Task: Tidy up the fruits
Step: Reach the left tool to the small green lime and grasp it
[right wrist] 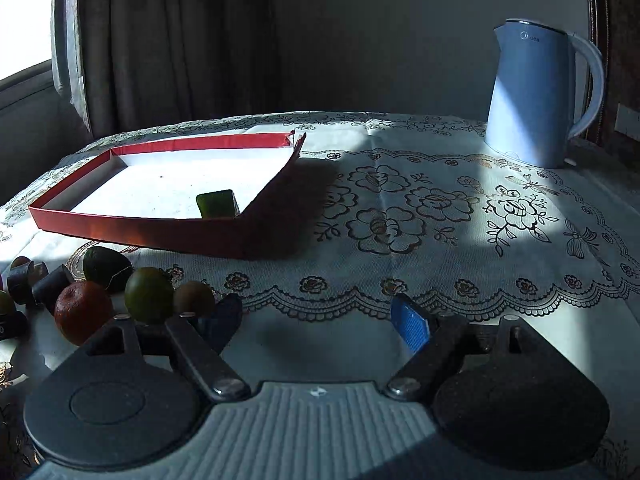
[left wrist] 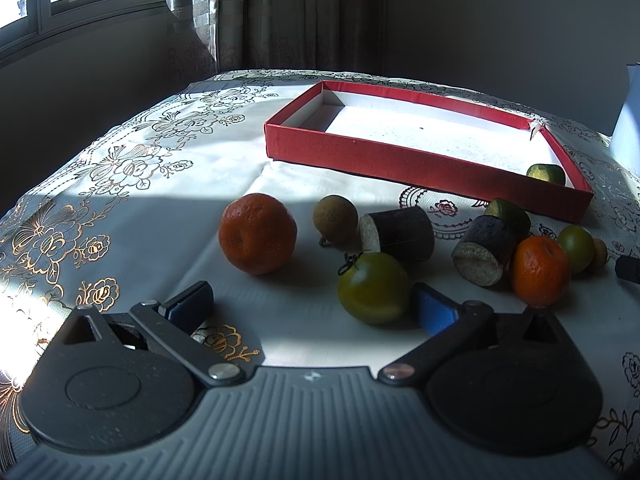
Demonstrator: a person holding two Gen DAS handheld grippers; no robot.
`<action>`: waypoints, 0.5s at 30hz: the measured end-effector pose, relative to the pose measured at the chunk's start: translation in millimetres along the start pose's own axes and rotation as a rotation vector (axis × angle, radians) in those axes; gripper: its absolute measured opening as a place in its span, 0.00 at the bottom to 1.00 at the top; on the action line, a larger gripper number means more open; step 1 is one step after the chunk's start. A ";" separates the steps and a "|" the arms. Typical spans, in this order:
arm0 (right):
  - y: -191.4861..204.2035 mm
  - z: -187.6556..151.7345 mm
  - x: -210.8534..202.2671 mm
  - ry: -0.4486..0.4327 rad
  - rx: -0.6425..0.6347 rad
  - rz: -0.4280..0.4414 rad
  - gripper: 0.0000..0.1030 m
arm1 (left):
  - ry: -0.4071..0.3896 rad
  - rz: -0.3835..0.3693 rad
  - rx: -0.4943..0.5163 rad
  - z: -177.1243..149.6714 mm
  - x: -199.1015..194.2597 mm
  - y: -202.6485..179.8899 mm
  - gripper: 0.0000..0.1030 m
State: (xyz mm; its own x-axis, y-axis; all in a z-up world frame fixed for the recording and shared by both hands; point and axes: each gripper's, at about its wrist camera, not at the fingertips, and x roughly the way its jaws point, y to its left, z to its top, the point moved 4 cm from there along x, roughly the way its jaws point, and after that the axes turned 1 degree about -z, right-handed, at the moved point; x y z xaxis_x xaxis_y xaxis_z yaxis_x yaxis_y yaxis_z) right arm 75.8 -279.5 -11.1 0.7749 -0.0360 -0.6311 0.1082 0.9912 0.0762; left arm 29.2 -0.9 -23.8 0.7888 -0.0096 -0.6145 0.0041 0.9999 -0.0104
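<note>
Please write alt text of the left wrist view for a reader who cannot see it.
Open left gripper hovers over a floral tablecloth, its fingers holding nothing, beside a green fruit. Beyond lie oranges, small fruits and dark cut pieces, then a red tray holding one green piece.

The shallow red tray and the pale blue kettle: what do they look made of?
The shallow red tray: seemingly cardboard with a matte red covering and white lining; the thin walls are torn open at one far corner. The pale blue kettle: a smooth, slightly satin shell, probably plastic or coated metal, which cannot be told apart here; the white handle looks like moulded plastic.
</note>
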 end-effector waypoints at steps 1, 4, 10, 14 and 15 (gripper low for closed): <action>0.7 -2.2 1.0 0.007 -0.008 0.004 0.80 | -0.001 -0.002 -0.003 0.0 -0.2 0.3 1.00; 2.8 -3.3 2.0 0.015 -0.022 -0.001 0.82 | -0.007 -0.028 0.005 -2.1 -4.1 2.5 1.00; 1.0 -3.9 1.4 0.016 -0.003 0.021 0.84 | -0.147 -0.071 -0.017 -8.7 -36.6 19.3 1.00; 0.1 -3.6 1.6 0.014 0.005 0.027 0.84 | -0.209 -0.179 -0.107 -3.7 -54.7 32.8 1.00; 0.2 -3.6 1.6 0.015 0.006 0.028 0.84 | -0.203 -0.189 -0.121 -1.5 -55.7 33.6 1.00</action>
State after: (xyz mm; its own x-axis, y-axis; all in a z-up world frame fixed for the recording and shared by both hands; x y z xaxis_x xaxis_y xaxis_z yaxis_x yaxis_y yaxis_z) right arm 74.8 -278.9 -14.8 0.7683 -0.0060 -0.6401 0.0902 0.9910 0.0990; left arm -15.5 33.2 8.9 0.8880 -0.1815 -0.4225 0.0987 0.9726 -0.2105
